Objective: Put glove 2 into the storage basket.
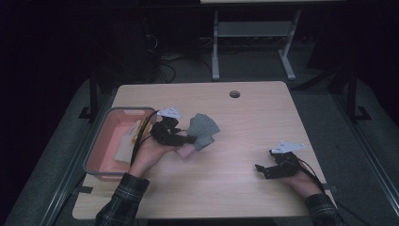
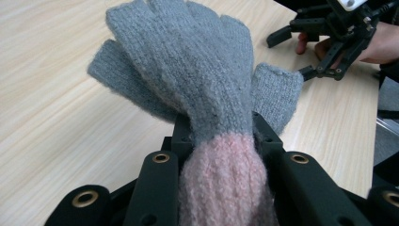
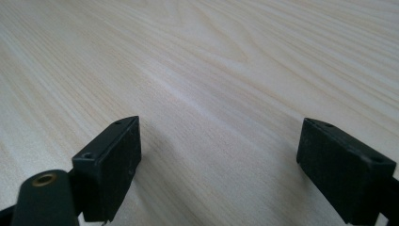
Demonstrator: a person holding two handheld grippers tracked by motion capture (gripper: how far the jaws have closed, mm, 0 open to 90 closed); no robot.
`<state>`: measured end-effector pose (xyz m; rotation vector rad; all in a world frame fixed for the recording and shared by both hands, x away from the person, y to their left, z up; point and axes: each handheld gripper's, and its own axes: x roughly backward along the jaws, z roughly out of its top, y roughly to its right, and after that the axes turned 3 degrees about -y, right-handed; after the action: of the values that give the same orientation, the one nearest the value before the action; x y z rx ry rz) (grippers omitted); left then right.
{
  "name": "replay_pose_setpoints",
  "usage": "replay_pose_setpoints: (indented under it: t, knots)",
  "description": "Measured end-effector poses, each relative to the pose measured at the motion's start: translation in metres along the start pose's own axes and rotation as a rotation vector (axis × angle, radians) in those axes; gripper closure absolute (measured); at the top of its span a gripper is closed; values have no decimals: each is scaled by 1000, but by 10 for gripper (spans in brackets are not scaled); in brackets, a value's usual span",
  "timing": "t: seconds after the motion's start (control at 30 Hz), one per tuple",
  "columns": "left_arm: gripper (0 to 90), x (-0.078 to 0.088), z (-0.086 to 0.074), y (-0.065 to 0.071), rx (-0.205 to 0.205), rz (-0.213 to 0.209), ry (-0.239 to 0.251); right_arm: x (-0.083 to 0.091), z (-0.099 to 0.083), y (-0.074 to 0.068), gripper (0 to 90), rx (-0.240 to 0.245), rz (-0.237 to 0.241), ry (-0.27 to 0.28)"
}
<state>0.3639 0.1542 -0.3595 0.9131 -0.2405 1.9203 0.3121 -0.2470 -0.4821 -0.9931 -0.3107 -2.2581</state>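
Observation:
A grey knitted glove (image 1: 203,129) with a pink cuff (image 1: 187,150) hangs just over the wooden table (image 1: 249,127), left of centre. My left gripper (image 1: 189,140) is shut on it at the cuff. In the left gripper view the black jaws pinch the pink cuff (image 2: 223,183) from both sides, and the grey glove (image 2: 188,70) spreads out ahead with its fingers over the tabletop. My right gripper (image 1: 261,169) rests low near the table's front right, open and empty. In its own view the right gripper (image 3: 219,155) has wide-apart jaws with bare wood between them.
A pink bin (image 1: 96,153) stands at the table's left edge, holding a cream cloth (image 1: 123,149) and something yellow. A round cable hole (image 1: 234,93) sits near the far edge. Another table's frame (image 1: 254,33) stands behind. The right gripper (image 2: 329,42) appears far off in the left gripper view.

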Motion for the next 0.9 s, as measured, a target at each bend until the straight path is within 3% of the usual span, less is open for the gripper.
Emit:
replay_pose_setpoints:
  t: [0.43,0.47,0.67,0.7,0.73,0.77,0.83,0.9]
  knots:
    - [687,45,-25,-22,71,85,42,0,0,0,140,0,0,0]
    - [687,55,-33,-28,89,114,49,0,0,0,140,-1,0,-1]
    - [687,83,-55,-43,152,183,74,0,0,0,140,0,0,-1]
    - [687,94,-64,-49,178,215,87,0,0,0,140,-1,0,0]
    - [687,94,-64,-49,178,215,87,0,0,0,140,-1,0,0]
    - [687,104,-74,-55,207,245,94,0,0,0,140,0,0,0]
    - [687,106,-77,-57,215,255,93,0,0,0,140,0,0,0]
    - [686,113,-91,-66,246,301,66,0,0,0,140,0,0,0]
